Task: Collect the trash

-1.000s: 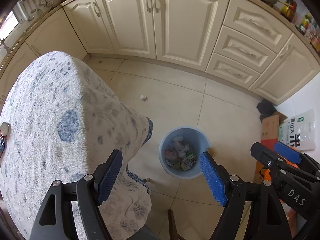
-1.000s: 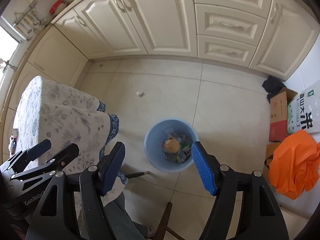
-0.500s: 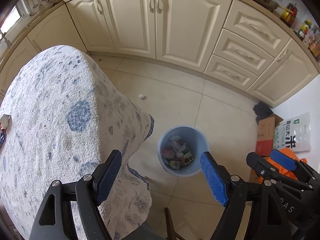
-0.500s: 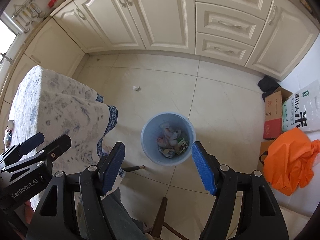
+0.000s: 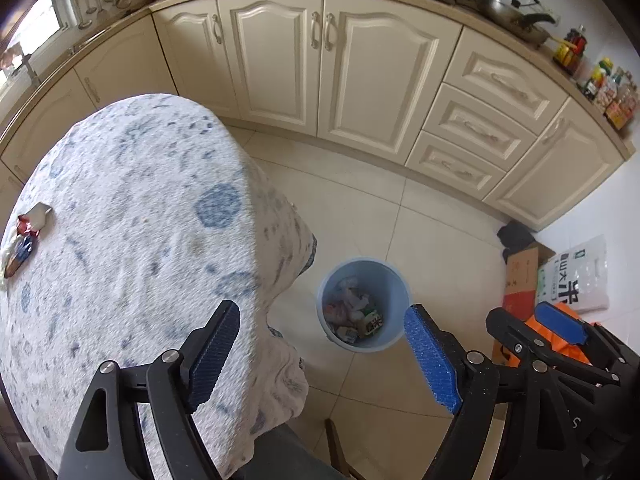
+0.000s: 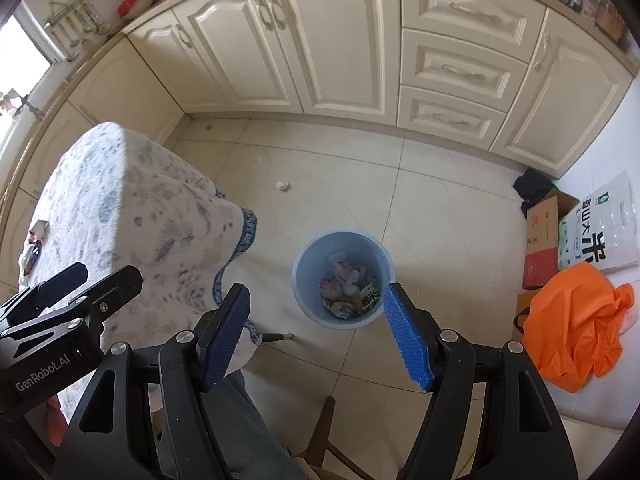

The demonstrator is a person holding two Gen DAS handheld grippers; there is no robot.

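A light blue trash bin [image 5: 362,306] [image 6: 342,280] stands on the tiled floor, partly filled with wrappers and cartons. My left gripper [image 5: 320,344] is open and empty, high above the table corner and the bin. My right gripper [image 6: 316,328] is open and empty, high above the bin. Several wrappers [image 5: 24,236] lie at the far left edge of the table with the blue-patterned cloth [image 5: 132,248]; they also show in the right wrist view [image 6: 34,242]. A small crumpled white scrap [image 6: 282,186] lies on the floor beyond the bin.
Cream kitchen cabinets [image 5: 340,68] run along the back. At the right wall are a cardboard box [image 6: 542,240], a white rice bag [image 6: 600,228], an orange plastic bag [image 6: 572,328] and a dark cloth [image 6: 534,186]. A wooden chair part [image 6: 320,436] is below my grippers.
Both grippers have risen and pulled back, so the bin looks smaller. An orange-brown item seen falling into the bin a second ago lies among the trash. The table wrappers have come into view.
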